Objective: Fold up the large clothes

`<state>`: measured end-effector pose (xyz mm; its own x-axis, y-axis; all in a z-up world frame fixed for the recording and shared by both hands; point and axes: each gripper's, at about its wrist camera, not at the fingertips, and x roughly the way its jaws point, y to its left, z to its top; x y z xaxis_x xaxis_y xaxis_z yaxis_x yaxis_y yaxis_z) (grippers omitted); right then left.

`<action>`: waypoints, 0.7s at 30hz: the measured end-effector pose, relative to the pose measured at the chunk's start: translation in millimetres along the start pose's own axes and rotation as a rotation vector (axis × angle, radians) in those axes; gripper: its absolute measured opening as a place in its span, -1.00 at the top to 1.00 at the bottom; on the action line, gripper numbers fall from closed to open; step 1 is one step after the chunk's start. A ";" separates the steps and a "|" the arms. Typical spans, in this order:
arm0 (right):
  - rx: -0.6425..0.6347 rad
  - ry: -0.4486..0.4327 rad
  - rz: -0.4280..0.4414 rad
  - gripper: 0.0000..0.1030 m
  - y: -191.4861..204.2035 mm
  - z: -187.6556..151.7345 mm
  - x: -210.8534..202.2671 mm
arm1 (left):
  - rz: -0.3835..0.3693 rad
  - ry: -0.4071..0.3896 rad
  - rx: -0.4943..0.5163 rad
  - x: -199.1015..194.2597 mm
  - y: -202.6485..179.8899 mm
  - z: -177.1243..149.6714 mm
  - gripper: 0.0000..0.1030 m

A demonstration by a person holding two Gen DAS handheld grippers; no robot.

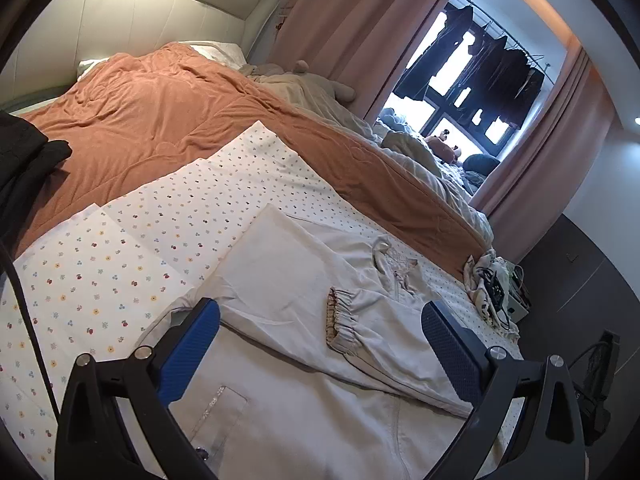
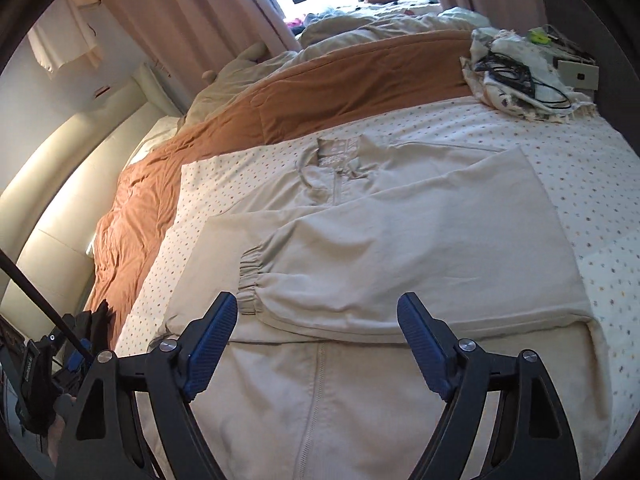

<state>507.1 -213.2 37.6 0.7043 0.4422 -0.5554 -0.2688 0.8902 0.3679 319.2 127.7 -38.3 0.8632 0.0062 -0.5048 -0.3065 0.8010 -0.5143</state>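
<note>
Left gripper [image 1: 320, 344]: jaws stand wide apart, blue pads clear of the cloth, nothing between them but the garment lying flat below. Right gripper [image 2: 318, 344]: jaws likewise spread wide, nothing gripped, pads hovering above the fabric.

Cream jacket [image 2: 400, 248]: spread on the near part of the bed, zip side up, hem toward the cameras. One sleeve is folded across the chest, its gathered cuff [image 2: 250, 280] lying just ahead of the right gripper's left-hand pad in the right wrist view; in the left wrist view the same cuff [image 1: 340, 316] sits between the two pads, further out. The opposite side panel is folded inward to a straight edge. A chest pocket [image 1: 220, 412] shows close to the left gripper. The collar [image 2: 336, 156] points away toward the far side of the bed.

Under the jacket: a white spotted sheet [image 1: 120, 264], flat, extending past the garment on both sides. Beyond it, a rust-orange blanket [image 1: 160, 120], creased, covering the middle of the bed. Dark clothing [image 1: 24, 160] lies at the left margin. A bundle of patterned cloth with black cables [image 2: 516, 76] rests on the sheet's far right corner. Farthest off: pink curtains [image 1: 360, 20] and dark garments hung at the window [image 1: 480, 60]
</note>
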 end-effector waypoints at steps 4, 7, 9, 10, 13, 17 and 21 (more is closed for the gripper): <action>0.017 -0.020 -0.033 -0.58 -15.0 -20.5 -39.6 | 0.065 -0.027 0.043 -30.4 3.0 13.4 -1.00; 0.019 -0.047 -0.050 -0.58 -21.0 -34.5 -68.2 | 0.079 -0.044 0.058 -55.3 5.5 20.3 -1.00; 0.038 -0.074 -0.023 -0.58 -25.9 -42.3 -84.9 | 0.080 -0.031 0.081 -69.2 5.9 21.2 -1.00; 0.051 -0.093 0.000 -0.58 -29.3 -46.9 -93.2 | 0.076 -0.017 0.094 -76.1 6.2 21.8 -1.00; 0.069 -0.107 0.011 -0.58 -41.2 -60.0 -110.0 | 0.101 0.005 0.124 -95.9 7.5 23.5 -1.00; 0.068 -0.112 -0.006 -0.58 -60.7 -82.7 -130.1 | 0.103 0.003 0.128 -126.3 16.7 22.6 -1.00; 0.051 -0.074 -0.031 -0.58 -74.1 -96.6 -145.0 | 0.111 0.002 0.123 -151.7 28.6 18.9 -1.00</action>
<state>361.5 -332.6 18.8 0.7592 0.4031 -0.5110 -0.2136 0.8960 0.3893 187.0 161.0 36.6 0.8259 0.0983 -0.5551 -0.3489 0.8626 -0.3664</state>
